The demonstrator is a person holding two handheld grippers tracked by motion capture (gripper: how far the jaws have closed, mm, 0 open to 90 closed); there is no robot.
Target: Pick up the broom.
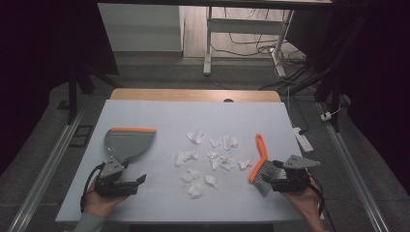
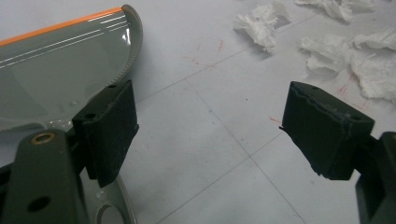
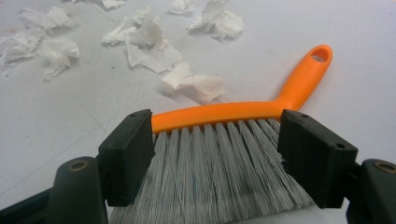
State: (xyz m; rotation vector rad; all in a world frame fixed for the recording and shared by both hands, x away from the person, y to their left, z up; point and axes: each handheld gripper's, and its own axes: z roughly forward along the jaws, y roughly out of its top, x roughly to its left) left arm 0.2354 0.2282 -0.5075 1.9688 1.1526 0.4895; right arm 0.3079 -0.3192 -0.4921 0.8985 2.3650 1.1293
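A grey dustpan with an orange lip lies at the left of the white mat, with its handle toward me. My left gripper sits at that handle, open. In the left gripper view the dustpan lies beside and under the left jaw, and bare mat shows between the jaws of the gripper. An orange brush with grey bristles lies at the right. My right gripper is open, its jaws on either side of the bristles. Torn white paper scraps are scattered mid-mat.
The white mat covers a wooden table. A power strip and cables lie on the floor to the right. Desk legs stand behind the table. More paper scraps lie beyond the brush.
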